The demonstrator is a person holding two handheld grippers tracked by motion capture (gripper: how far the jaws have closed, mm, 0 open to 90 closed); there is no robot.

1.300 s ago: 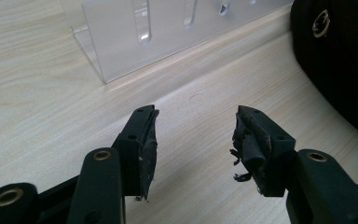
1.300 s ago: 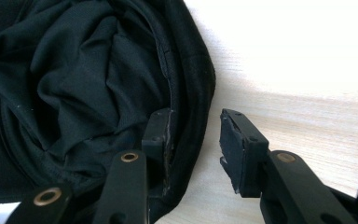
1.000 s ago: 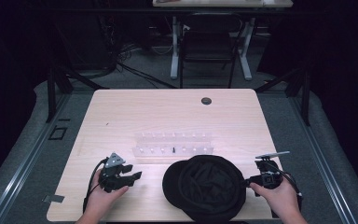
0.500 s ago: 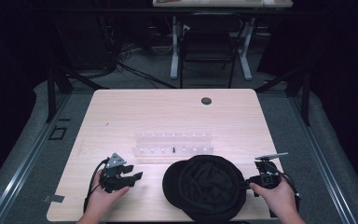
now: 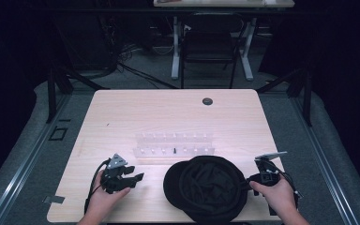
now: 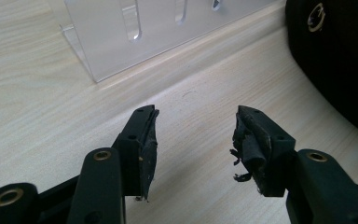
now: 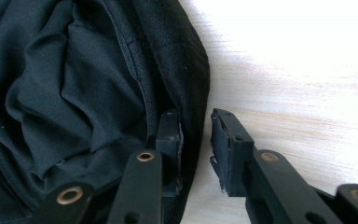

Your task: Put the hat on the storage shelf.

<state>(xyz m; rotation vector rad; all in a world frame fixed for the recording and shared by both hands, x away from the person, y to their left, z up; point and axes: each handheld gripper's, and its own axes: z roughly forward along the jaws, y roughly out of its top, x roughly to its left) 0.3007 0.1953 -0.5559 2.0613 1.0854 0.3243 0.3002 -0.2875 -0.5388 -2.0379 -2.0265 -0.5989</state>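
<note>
Black hat (image 5: pixel 206 187) lies upside down near the front edge of the surface (image 5: pixel 168 112), a bit right of centre, lining up and brim toward the left.

Right gripper (image 7: pixel 196 135) is at the hat's right rim: jaws narrow, one inside the rim, one outside on the wood, w/ the rim fabric between them. Gap still shows, so not clamped yet. In the high view the right gripper (image 5: pixel 255 180) sits by the hat's right edge.

Left gripper (image 6: pixel 193 135) hangs wide, holding nothing, low over the surface near the front-left corner, well apart from the hat. Clear rack (image 5: pixel 173 146) stands mid-surface just behind the hat; seems no part of this.

Judgement: early stage. Approach on the right side looks done, grip about to close. Left: pinch the rim, then lift or turn the hat; left gripper hasn't joined in yet.
</note>
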